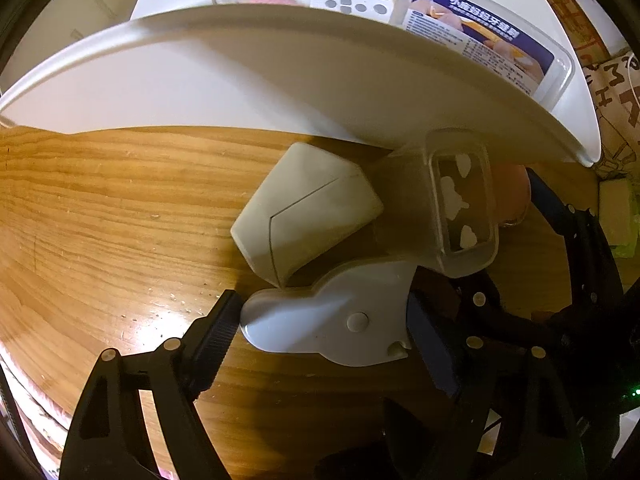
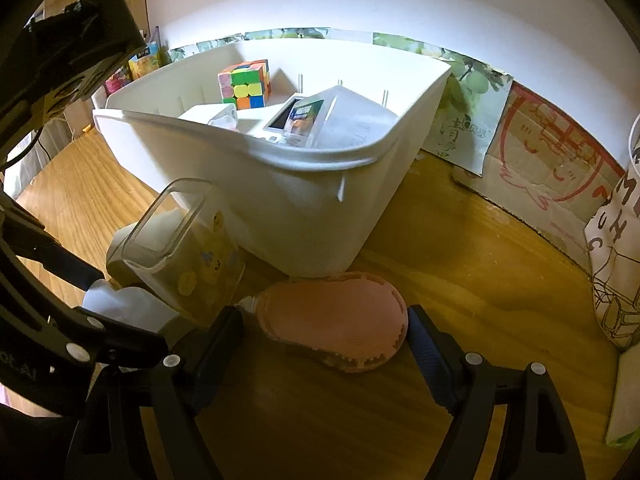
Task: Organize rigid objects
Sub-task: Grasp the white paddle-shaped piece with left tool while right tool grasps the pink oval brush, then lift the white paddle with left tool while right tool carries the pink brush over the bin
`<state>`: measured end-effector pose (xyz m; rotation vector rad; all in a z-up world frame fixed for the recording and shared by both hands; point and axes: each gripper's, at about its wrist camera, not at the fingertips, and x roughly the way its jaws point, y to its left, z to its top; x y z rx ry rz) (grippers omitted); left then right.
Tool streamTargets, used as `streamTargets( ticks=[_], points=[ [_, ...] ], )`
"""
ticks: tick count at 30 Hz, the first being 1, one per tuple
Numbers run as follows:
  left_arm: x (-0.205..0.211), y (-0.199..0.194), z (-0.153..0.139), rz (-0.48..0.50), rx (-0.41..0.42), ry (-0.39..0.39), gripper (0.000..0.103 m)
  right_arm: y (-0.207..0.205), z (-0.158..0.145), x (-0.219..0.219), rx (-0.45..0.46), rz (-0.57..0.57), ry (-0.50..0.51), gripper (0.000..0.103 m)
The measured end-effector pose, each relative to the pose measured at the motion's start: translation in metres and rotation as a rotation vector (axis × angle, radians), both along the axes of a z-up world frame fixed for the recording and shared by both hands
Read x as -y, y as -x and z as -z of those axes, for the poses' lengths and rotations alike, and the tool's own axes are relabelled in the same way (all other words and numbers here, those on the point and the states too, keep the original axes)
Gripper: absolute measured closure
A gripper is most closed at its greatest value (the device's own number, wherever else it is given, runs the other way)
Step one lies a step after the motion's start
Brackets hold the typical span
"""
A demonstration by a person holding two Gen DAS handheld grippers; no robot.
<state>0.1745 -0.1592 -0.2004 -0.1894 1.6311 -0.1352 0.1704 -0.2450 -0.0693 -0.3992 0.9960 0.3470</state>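
In the left wrist view my left gripper [image 1: 324, 314] points down at the wooden table [image 1: 100, 208] and is shut on a flat grey-white plastic gadget [image 1: 332, 320], with a pad against each side. A beige wedge-shaped box [image 1: 304, 208] lies just beyond it. A clear lidded container [image 1: 460, 208] stands next to both. In the right wrist view my right gripper [image 2: 326, 312] is open around a pink oval object [image 2: 336, 320] lying on the table. The right finger [image 2: 428, 352] is close to it, while a gap shows at the left one. The clear container [image 2: 180, 240] stands to its left.
A large white bin [image 2: 300, 208] stands right behind the objects, holding a colour cube [image 2: 244, 84], a white device with a screen [image 2: 288, 116] and a clear box. Cardboard [image 2: 552, 160] leans on the wall at the right. A printed bag [image 2: 616, 260] stands at the far right.
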Motion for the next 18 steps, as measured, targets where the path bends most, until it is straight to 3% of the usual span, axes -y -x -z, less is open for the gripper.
streamTargets(
  ticks=[18],
  points=[
    [-0.041,0.025,0.004,-0.024,0.011,0.023,0.018,0.002,-0.002,0.001,0.002,0.015,-0.018,0.026]
  ],
)
